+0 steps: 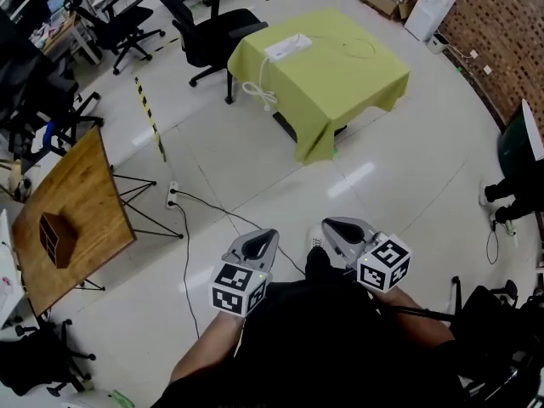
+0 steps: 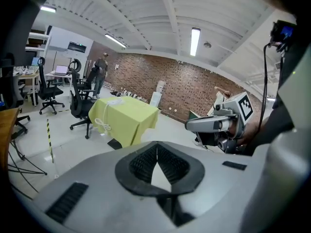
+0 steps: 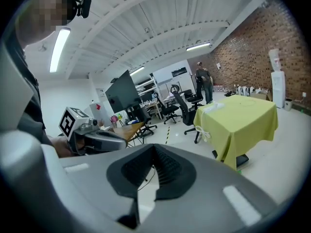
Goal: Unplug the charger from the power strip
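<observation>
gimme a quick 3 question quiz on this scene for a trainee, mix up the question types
1. True or false: the white rectangular power strip lies on the table draped in yellow-green cloth.
2. What is between the jaws of the left gripper? A) a charger B) nothing C) a cord
3. Fill in: the right gripper has its jaws ___.
Key: 1 true. 2 B, the jaws are together and empty. 3 shut.
</observation>
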A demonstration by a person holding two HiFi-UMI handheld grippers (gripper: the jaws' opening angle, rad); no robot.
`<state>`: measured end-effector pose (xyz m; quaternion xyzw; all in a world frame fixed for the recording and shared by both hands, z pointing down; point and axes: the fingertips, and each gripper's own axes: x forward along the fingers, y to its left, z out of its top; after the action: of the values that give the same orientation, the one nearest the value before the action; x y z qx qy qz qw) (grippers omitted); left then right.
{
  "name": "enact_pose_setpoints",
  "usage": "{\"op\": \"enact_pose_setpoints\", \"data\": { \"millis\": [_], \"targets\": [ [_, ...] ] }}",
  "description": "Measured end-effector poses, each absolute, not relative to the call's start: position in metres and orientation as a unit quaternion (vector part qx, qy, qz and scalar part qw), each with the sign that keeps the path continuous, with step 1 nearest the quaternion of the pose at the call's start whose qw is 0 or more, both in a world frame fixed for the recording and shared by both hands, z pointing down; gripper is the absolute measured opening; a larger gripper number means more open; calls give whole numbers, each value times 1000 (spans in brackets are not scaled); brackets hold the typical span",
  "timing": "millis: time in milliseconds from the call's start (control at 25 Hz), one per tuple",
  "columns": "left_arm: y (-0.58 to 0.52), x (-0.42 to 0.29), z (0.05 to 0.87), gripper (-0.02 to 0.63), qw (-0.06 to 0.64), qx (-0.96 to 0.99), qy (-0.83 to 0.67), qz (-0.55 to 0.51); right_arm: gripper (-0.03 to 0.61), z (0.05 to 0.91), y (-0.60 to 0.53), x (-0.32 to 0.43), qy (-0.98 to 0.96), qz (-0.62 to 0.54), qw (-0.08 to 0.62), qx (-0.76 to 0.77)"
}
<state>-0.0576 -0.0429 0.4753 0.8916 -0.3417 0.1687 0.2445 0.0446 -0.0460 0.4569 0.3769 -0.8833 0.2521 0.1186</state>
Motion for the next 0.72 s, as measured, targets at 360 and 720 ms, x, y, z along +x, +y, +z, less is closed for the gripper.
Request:
{"op": "enact_pose_setpoints", "data": {
  "millis": [360,720],
  "targets": [
    [-152,30,456,8,228,886,-366,171,2,449,-152,145,-885,249,87,384],
    [-200,115,463,8,245,886,-337,203,2,454,-208,208,-887,264,63,375]
  ]
}}
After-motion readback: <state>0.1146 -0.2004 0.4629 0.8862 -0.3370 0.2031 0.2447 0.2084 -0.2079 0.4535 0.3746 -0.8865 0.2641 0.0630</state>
